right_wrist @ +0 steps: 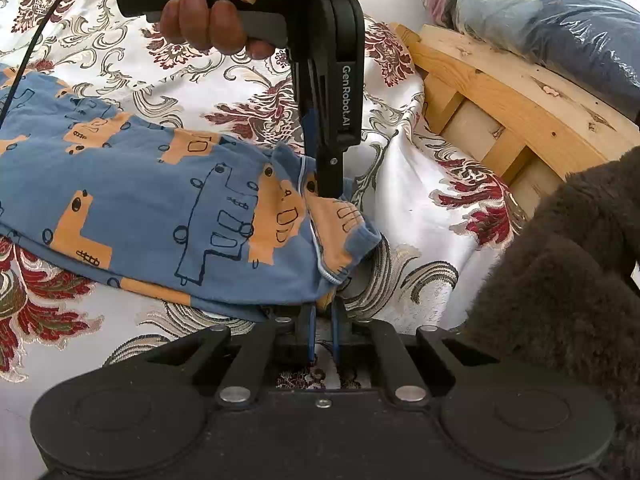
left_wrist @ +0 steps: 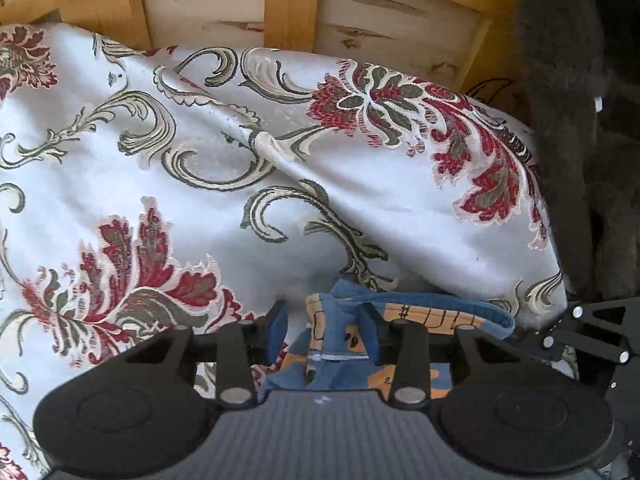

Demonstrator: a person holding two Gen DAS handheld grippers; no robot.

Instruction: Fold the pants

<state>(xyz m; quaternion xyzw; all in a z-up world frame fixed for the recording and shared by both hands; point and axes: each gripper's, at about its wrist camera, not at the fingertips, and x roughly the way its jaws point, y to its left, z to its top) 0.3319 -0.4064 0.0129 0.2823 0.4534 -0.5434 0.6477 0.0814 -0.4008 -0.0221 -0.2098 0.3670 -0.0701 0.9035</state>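
Pants [right_wrist: 160, 200] lie flat on the floral bedcover [right_wrist: 420, 208], waistband end near the wooden bed frame [right_wrist: 500, 92]. Right gripper [right_wrist: 323, 312] fingers together, pinching the waistband's lower corner. Left gripper [left_wrist: 332, 316] fingers apart, straddling the waistband's upper edge; pad contact looks absent, though the view is tight. Hand [right_wrist: 212, 20] on left handle.

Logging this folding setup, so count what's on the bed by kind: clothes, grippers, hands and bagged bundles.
Pants: 1
Grippers: 2, left gripper and right gripper
Hands: 1, hand
Plastic-wrapped bundle: 1
Total: 5
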